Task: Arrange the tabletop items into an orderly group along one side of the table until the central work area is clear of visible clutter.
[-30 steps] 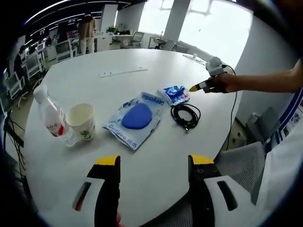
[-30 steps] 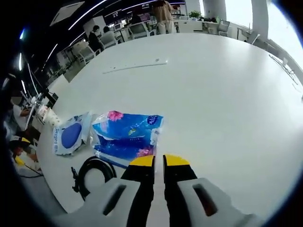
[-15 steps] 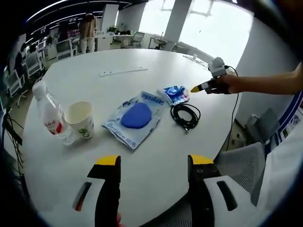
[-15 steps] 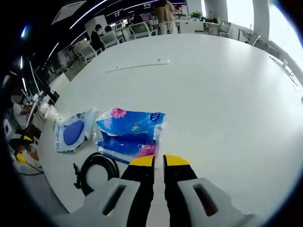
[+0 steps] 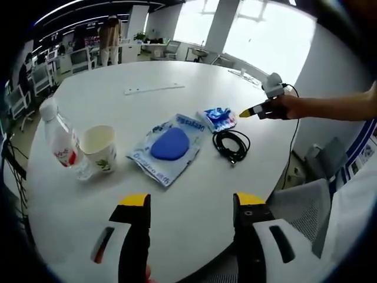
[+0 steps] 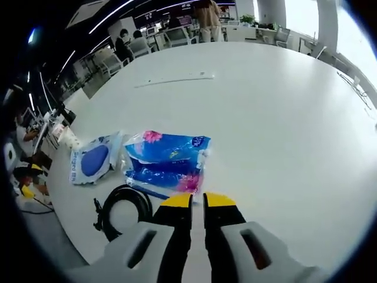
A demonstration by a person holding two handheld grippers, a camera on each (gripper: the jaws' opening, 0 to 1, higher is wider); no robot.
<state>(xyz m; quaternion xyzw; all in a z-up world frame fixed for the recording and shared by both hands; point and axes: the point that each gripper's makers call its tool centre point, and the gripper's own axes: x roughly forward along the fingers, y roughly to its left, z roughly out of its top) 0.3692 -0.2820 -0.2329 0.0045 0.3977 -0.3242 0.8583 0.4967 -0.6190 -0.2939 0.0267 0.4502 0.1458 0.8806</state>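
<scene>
Blue tissue packet [image 6: 166, 163], lying flat on the white counter [image 6: 283, 106] just ahead of the right gripper [image 6: 197, 201], whose yellow-tipped fingers [image 6: 178, 203] are pressed together and carry nothing; the packet's near edge sits just beyond the tips, apart from them. The packet is judged soft, light and slightly slick in its film wrap; a hold across one short edge or a flat push would probably suit it. Beside it, toward the counter edge, a coiled black cable [image 6: 121, 206], limp and likely to trail if lifted by one loop. Next along, a clear pouch holding a blue oval pad [image 5: 169, 144], floppy, best pinched at a corner. Farther off, a paper cup [image 5: 99, 147], light and crushable, touching or just beside a plastic bottle [image 5: 60, 141] that leans against it. Left gripper [image 5: 188, 203] hangs over the near counter edge, fingers [image 5: 134, 203] spread wide, empty, well apart from all items. A white strip [image 5: 153, 89] lies mid-counter.
</scene>
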